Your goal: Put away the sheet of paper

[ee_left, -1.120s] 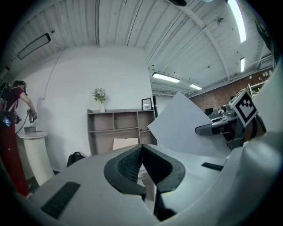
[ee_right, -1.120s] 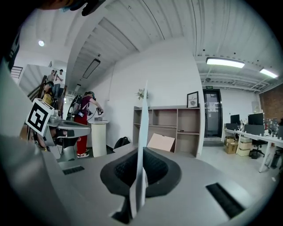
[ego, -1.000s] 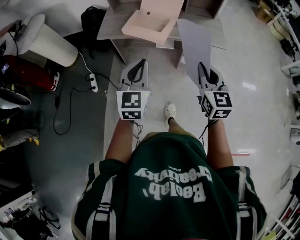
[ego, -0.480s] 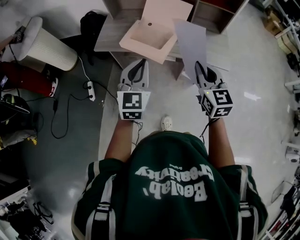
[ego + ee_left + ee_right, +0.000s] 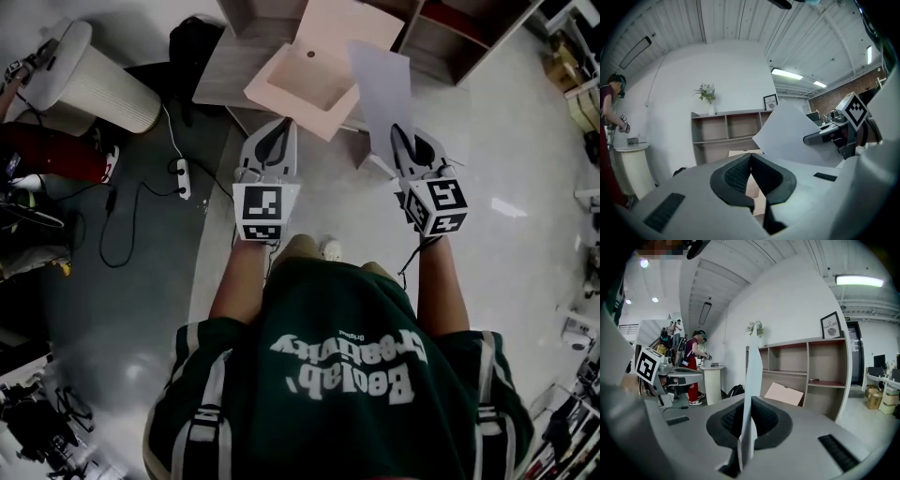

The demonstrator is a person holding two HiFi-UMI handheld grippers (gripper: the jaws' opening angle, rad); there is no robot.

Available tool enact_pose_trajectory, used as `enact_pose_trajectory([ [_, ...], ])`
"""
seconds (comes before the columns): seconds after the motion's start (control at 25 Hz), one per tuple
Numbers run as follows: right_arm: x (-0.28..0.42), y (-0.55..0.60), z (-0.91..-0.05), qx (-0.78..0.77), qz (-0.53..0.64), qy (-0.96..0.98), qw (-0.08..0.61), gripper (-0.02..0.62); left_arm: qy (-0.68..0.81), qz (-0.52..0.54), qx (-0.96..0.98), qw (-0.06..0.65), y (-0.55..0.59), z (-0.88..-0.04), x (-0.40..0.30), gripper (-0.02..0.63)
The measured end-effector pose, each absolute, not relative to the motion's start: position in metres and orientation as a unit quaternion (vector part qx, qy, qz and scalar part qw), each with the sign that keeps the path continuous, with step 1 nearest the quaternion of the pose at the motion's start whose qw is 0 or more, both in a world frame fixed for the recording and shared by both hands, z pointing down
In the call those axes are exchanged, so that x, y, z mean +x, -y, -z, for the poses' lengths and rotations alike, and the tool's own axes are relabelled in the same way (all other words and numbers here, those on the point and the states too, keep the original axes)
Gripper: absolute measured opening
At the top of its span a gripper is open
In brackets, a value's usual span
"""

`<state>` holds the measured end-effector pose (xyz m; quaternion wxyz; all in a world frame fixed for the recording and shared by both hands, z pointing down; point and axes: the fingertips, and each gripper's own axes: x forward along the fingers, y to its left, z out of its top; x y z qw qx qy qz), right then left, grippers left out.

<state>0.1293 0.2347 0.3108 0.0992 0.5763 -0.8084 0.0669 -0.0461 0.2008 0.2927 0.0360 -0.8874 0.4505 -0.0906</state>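
The white sheet of paper (image 5: 382,86) stands upright in front of me, clamped at its lower edge by my right gripper (image 5: 405,142), which is shut on it. In the right gripper view the sheet (image 5: 752,376) shows edge-on, rising from between the pads (image 5: 761,420). My left gripper (image 5: 273,142) is held level beside it, shut and empty, its jaws meeting in the left gripper view (image 5: 750,164). From that view the paper (image 5: 787,136) spreads to the right. A pink open box (image 5: 309,77) sits tilted on the low wooden shelf unit (image 5: 234,61) just ahead of both grippers.
A white ribbed pedestal (image 5: 98,89) stands at the left, with a power strip (image 5: 183,169) and cables on the floor and a black bag (image 5: 192,42) by the shelf. A person in red (image 5: 610,122) stands at the pedestal. A plant (image 5: 707,93) tops the shelf.
The shelf unit and pink box have come closer as the person stepped forward. Both grippers keep their pose, the paper still clamped on the right.
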Motion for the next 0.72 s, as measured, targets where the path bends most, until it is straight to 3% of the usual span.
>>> enact_pose_trajectory([
  [0.72, 0.112, -0.066, -0.336, 0.553, -0.094, 0.815, 0.142, 0.032, -0.445, 0.094, -0.89, 0.009, -0.031, -0.32, -0.065, 0.018],
])
